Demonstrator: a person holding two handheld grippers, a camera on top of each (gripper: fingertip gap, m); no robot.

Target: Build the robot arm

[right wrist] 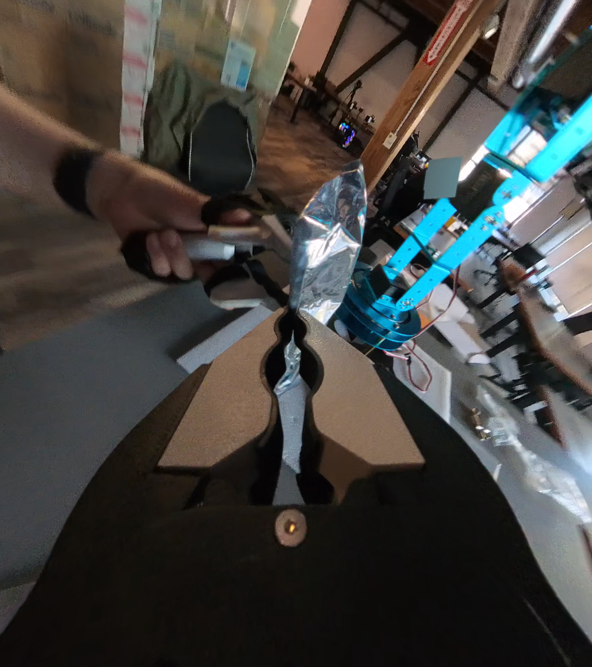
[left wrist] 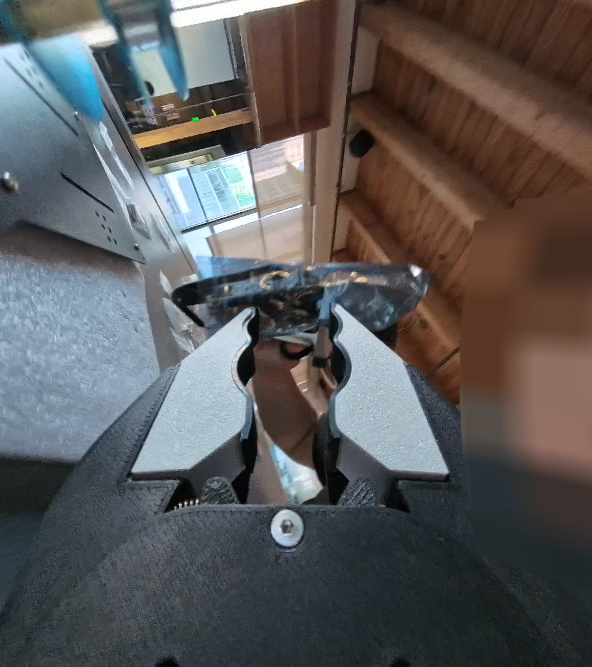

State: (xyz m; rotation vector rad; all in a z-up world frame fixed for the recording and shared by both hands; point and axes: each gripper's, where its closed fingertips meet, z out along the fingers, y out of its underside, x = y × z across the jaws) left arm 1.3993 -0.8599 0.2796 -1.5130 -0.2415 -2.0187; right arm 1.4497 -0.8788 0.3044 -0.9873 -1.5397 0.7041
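Observation:
My left gripper (left wrist: pixel 294 313) is shut on a clear plastic bag (left wrist: pixel 370 288) that holds small dark and brass parts. The bag lies crosswise over the grey fingertips (left wrist: pixel 244 325). A hand (left wrist: pixel 280 389) shows through the gap behind them. My right gripper (right wrist: pixel 292 315) is shut on the lower edge of a crinkled clear plastic bag (right wrist: pixel 330 238) that stands up from its tips. Just left of that bag a person's hand (right wrist: pixel 150 213) grips the other gripper's handle (right wrist: pixel 215 245). I cannot tell whether both views show one bag.
A blue metal robot arm (right wrist: pixel 467 234) on a round blue base (right wrist: pixel 377 321) stands right behind the bag, with red wires (right wrist: pixel 420 375). It also shows in the left wrist view (left wrist: pixel 70 79). A grey metal box (left wrist: pixel 52 151) is at left. Loose bags and brass parts (right wrist: pixel 482 426) lie on the white table.

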